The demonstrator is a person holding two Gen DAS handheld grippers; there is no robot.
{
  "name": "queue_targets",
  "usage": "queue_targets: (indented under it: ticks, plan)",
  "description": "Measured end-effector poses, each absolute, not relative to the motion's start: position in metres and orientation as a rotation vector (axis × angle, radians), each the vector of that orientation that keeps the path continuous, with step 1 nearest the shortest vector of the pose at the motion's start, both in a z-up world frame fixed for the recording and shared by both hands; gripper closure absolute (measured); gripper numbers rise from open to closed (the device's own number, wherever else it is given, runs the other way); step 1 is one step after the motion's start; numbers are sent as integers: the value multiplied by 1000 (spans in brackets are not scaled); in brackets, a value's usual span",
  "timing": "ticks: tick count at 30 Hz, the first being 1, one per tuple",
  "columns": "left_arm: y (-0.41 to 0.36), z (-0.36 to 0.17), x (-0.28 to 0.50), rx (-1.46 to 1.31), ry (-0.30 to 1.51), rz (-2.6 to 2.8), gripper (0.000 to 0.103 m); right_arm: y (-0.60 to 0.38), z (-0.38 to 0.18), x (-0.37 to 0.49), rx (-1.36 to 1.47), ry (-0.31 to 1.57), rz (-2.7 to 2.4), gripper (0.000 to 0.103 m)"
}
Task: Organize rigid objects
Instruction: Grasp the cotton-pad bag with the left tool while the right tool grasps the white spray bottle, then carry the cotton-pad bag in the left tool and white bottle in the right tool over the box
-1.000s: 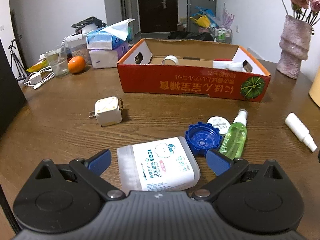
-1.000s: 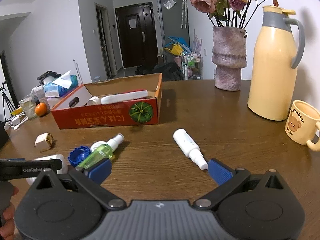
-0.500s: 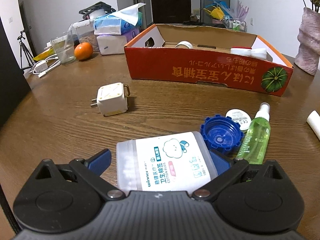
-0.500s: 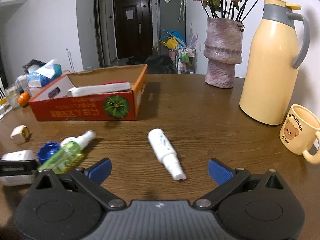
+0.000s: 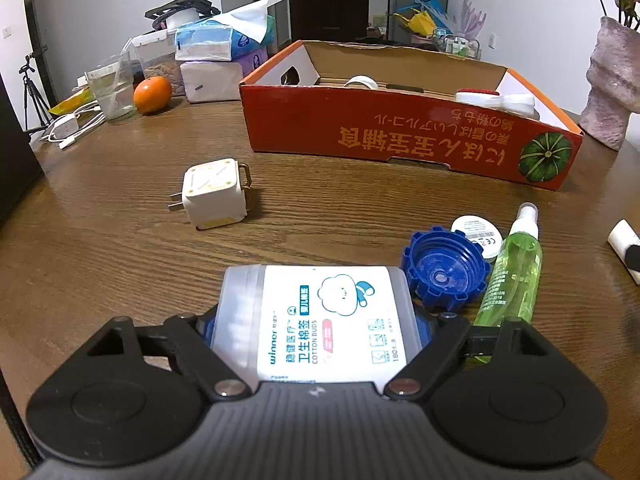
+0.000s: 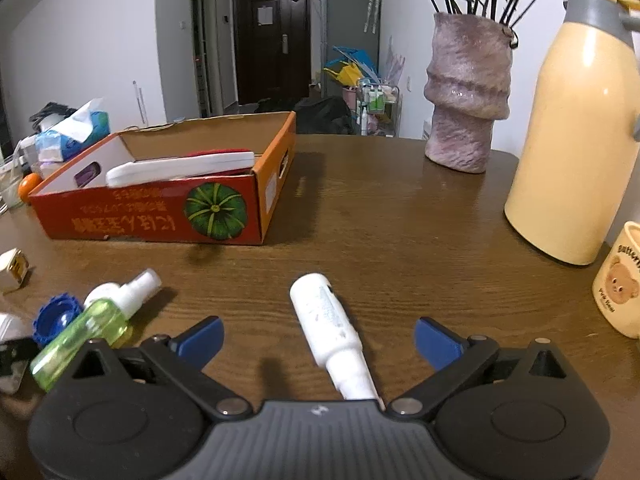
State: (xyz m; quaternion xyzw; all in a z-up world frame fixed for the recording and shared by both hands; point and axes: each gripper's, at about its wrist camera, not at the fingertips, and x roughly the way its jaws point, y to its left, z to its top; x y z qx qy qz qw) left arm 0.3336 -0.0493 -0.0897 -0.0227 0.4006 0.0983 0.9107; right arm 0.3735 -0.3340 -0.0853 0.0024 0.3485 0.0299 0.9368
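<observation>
My left gripper [image 5: 316,328] is shut on a clear cotton-bud box [image 5: 316,316] with a white and blue label, low over the wooden table. Just right of it lie a blue cap [image 5: 444,270], a small white round tin [image 5: 478,232] and a green spray bottle [image 5: 514,276]. My right gripper [image 6: 318,338] is open and straddles a white spray bottle [image 6: 326,328] that lies on the table with its nozzle toward me. The red cardboard box [image 5: 404,136] stands behind, with a white bottle and a tape roll inside; it also shows in the right wrist view [image 6: 160,216].
A white plug adapter [image 5: 214,194] lies left of centre. An orange [image 5: 152,94], a glass, cables and tissue packs [image 5: 224,40] crowd the far left. A pink vase [image 6: 466,96], a cream thermos [image 6: 576,132] and a bear mug [image 6: 620,284] stand at the right.
My left gripper has closed on the cotton-bud box. My right gripper has moved forward and left, so the white spray bottle now lies between its open fingers.
</observation>
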Motion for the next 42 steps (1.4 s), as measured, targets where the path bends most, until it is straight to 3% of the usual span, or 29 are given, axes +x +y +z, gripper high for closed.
queue_targets:
  ticks: [2, 8, 11, 13, 15, 16, 42]
  plan:
    - [-49, -89, 334, -47, 826, 196, 19, -334, -89, 381, 25, 717, 60, 4]
    - [-50, -87, 331, -49, 813, 178, 19, -336, -103, 396, 61, 743, 57, 27]
    - [-50, -85, 330, -49, 807, 175, 19, -338, -105, 396, 69, 740, 56, 35]
    - [-50, -85, 329, -52, 804, 175, 19, -339, -104, 395, 74, 733, 58, 48]
    - [-50, -84, 329, -55, 801, 174, 19, -338, -103, 392, 75, 728, 52, 71]
    - [-50, -83, 328, -57, 800, 173, 19, -338, -103, 391, 84, 726, 58, 75]
    - [-50, -51, 308, -87, 681, 102, 19, -299, -74, 341, 268, 658, 166, 76]
